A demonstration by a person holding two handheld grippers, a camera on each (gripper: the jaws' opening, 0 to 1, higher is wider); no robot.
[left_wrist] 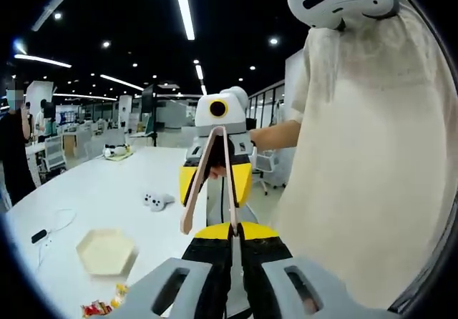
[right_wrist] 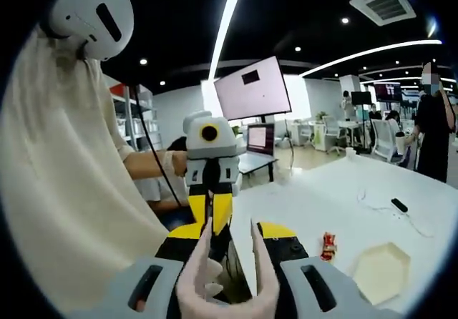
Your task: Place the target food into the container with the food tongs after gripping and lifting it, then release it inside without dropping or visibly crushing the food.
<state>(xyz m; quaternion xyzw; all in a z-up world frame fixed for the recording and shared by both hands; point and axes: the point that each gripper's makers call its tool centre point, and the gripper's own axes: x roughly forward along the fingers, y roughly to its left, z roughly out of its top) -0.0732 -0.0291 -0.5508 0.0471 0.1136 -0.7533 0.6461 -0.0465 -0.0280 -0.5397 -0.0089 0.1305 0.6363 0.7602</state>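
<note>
The big white table (left_wrist: 107, 183) stretches out below both grippers, and nothing of the placing is done yet. The person in the pale top (left_wrist: 372, 169), white headset on, holds both tools up at chest height, well above the tabletop.

The hexagonal container (left_wrist: 106, 251), cream-coloured and shallow, sits open on the table; in the right gripper view it (right_wrist: 381, 270) shows nothing inside. The wrapped food (right_wrist: 328, 246), a small red-and-yellow packet, lies on the table just beside the container, apart from it and untouched. In the left gripper view it (left_wrist: 100, 306) peeks out at the bottom edge, near the container.

The food tongs (left_wrist: 212, 172) are up in the air, pinkish and slim. In the left gripper view the left gripper (left_wrist: 232, 244) has its jaws drawn together on the hinged end of the tongs, whose two arms splay away toward the right gripper (left_wrist: 218, 136). In the right gripper view the right gripper (right_wrist: 230, 280) has its jaws spread, with the tong tips (right_wrist: 227, 272) rising between them, tips apart and holding nothing.

So, by my reading, this is the set-up stage: tongs in hand, still to descend, grip the packet gently, lift it, carry it across and release it inside the container. A game controller (left_wrist: 157, 201) and a cable (left_wrist: 54, 226) lie off to the side, well apart.
</note>
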